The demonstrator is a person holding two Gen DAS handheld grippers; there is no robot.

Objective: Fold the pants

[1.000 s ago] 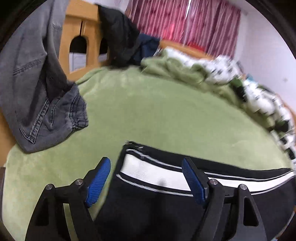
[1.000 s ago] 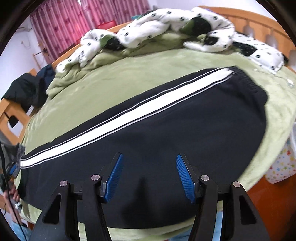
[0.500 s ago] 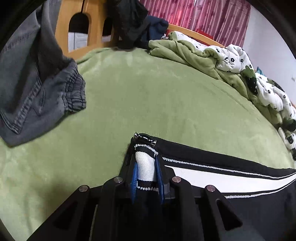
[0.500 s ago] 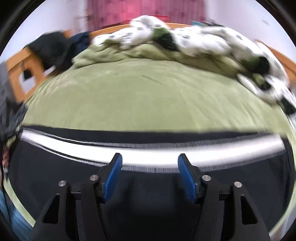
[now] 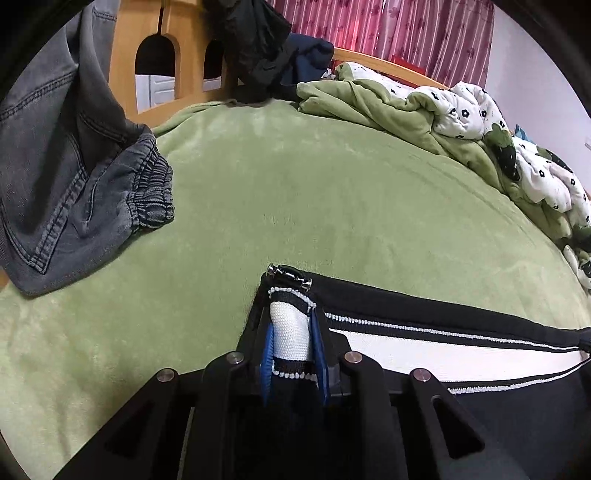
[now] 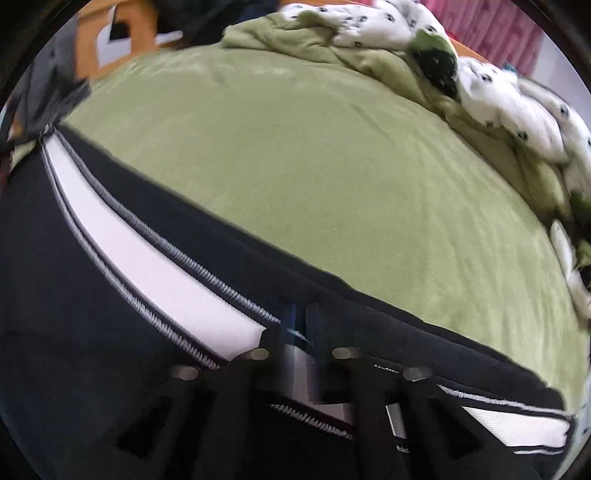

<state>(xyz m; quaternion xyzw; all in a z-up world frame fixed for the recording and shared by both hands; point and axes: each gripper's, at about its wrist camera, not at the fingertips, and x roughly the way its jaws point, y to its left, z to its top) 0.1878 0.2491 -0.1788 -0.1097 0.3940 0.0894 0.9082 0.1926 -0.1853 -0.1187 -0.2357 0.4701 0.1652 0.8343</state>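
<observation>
Black pants (image 5: pixel 517 398) with a white side stripe lie across the near part of the green bedspread (image 5: pixel 295 184). My left gripper (image 5: pixel 291 332) is shut on the leg end, where the striped hem bunches up between the blue pads below a small metal zip pull. In the right wrist view the pants (image 6: pixel 129 258) run from upper left to lower right. My right gripper (image 6: pixel 301 317) is shut on their far black edge beside the stripe, though this view is blurred.
Grey jeans (image 5: pixel 74 166) hang over the wooden bed frame (image 5: pixel 184 55) at the left. Dark clothes (image 5: pixel 258 44) are draped on the frame at the back. A crumpled green and white quilt (image 5: pixel 461 110) lines the far right side, with red curtains (image 5: pixel 388 33) behind.
The left gripper closed on the hem and has held still since. The right gripper rolled, slid across the pants toward their far edge, and shut there.
</observation>
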